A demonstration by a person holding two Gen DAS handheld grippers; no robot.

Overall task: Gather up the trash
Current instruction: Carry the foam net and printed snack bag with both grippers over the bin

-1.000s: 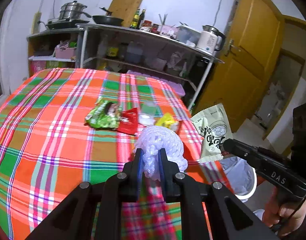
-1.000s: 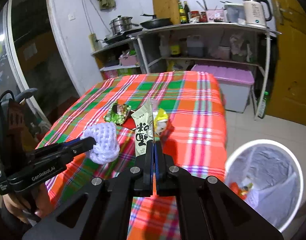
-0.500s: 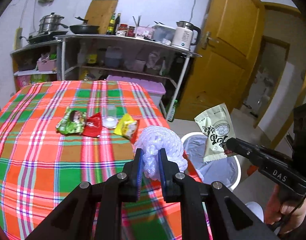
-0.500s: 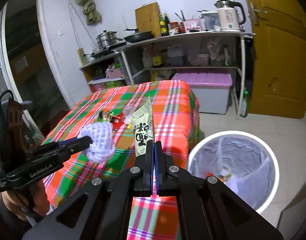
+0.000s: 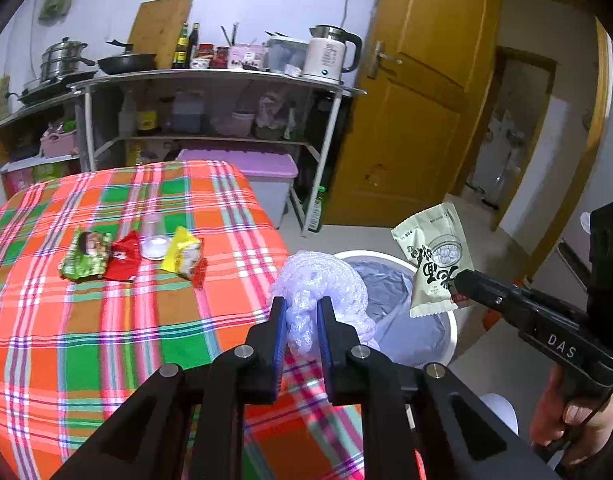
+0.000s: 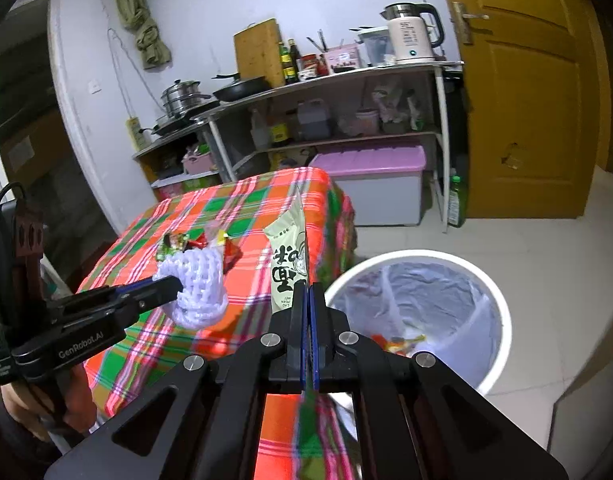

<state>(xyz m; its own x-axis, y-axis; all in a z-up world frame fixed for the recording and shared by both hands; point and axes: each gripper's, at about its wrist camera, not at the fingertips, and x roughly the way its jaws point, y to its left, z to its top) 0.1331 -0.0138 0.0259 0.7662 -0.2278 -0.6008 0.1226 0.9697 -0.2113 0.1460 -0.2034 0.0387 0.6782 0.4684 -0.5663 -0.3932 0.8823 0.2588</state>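
Both loads have swung off the bench and toward the bin, so the drop is close. On the plaid orange-and-green cloth of the bench (image 5: 106,320), at about ten o'clock in the left wrist view, four pieces still wait: a green crinkled snack wrapper (image 5: 84,261), a red foil wrapper (image 5: 123,257), a small clear plastic cup (image 5: 153,238) and a yellow snack packet (image 5: 183,252). The left tool (image 5: 301,312) is clenched on a white foam fruit net (image 5: 322,280), which bulges out above its pads and now hangs over the bench's edge, at the near rim of the round white waste bin with its grey liner (image 5: 410,320). At three o'clock the right tool (image 5: 457,280), pinched fully closed, grips the bottom corner of a pale beige printed food pouch (image 5: 432,258), held upright over the bin's far side. A second ago both pieces were over the cloth near the wrappers and the bin barely showed; now, in the right wrist view, its mouth (image 6: 418,308) fills four o'clock, with a few scraps already inside. Judging from this, the release comes next, then a return for the four leftovers.
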